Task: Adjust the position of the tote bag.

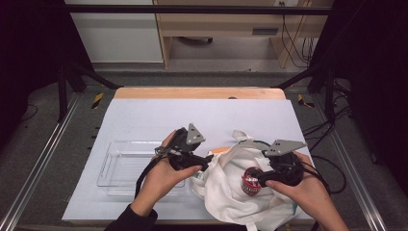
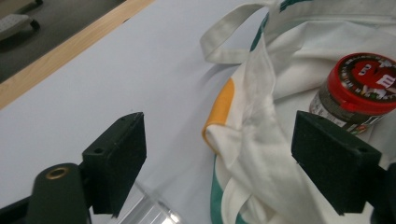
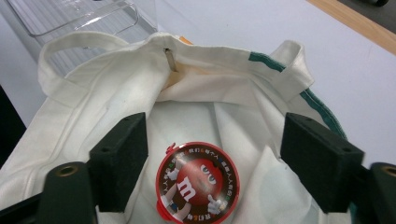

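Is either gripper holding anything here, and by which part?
Nothing is held. Left gripper and right gripper both stand open over the white tote bag and red-lidded jar.

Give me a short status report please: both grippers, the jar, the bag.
Left gripper open, at the bag's edge. Right gripper open above red-lidded jar. Jar sits inside white tote bag, not gripped. Clear tray beside bag, not in the way.

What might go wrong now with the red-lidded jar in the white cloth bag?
1. The red-lidded candy jar rests on soft folds of the white cloth tote bag, so it may roll or tip.
2. Both the left gripper and the right gripper are open, holding nothing, so the bag's mouth may collapse over the jar.
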Available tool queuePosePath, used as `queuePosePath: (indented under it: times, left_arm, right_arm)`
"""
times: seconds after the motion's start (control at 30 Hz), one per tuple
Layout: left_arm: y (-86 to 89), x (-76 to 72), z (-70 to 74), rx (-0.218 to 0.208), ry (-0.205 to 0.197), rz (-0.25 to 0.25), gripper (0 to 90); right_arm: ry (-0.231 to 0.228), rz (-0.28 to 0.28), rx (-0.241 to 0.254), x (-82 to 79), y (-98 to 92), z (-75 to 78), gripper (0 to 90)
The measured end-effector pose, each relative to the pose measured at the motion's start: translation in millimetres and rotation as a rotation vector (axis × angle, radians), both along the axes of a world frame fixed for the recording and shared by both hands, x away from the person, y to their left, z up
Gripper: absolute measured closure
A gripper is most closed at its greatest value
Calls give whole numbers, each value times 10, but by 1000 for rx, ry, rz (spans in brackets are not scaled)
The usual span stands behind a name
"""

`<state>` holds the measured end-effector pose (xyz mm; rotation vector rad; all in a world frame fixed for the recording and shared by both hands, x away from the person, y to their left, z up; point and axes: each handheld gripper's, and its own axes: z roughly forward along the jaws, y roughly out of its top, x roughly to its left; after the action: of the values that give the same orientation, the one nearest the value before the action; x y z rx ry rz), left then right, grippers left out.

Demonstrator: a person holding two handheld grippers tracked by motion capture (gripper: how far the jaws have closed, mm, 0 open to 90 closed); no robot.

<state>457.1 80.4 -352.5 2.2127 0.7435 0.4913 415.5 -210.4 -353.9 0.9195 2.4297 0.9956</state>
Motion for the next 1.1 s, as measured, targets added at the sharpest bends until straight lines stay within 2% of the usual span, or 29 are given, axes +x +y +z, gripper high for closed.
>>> queuePosePath:
  times: [0.13, 0.23, 0.3, 0.37, 0.4, 0.6, 0.67, 0.77, 0.83, 1.1]
  left_arm:
    - [161, -1, -38, -9, 8, 29, 155]
    - [276, -28, -49, 3, 0, 44, 148]
    - [352, -49, -54, -7, 0, 56, 146]
    - [410, -58, -40, 22, 2, 59, 142]
    - [428, -68, -40, 16, -2, 70, 139]
    - [570, -131, -30, 27, -2, 71, 123]
    - [622, -163, -31, 9, -4, 87, 119]
    - [713, -208, -38, 18, 0, 96, 115]
    - [755, -225, -64, 7, 2, 111, 114]
    - [846, -234, -110, 17, 11, 122, 108]
  right_arm:
    - [18, 0, -14, 62, 33, 10, 171]
    - [31, 8, -23, 78, 65, 2, 148]
    - [24, 33, -36, 69, 69, -13, 146]
    - [38, 25, -32, 66, 72, -32, 157]
    - [42, 28, -37, 61, 69, -45, 159]
    - [40, 50, -26, 16, 54, -117, 180]
    - [26, 54, -11, -1, 39, -124, 197]
    - [27, 64, 3, -40, 13, -159, 199]
    - [30, 67, 12, -51, 1, -197, 200]
    - [54, 58, 10, -112, -81, -368, 194]
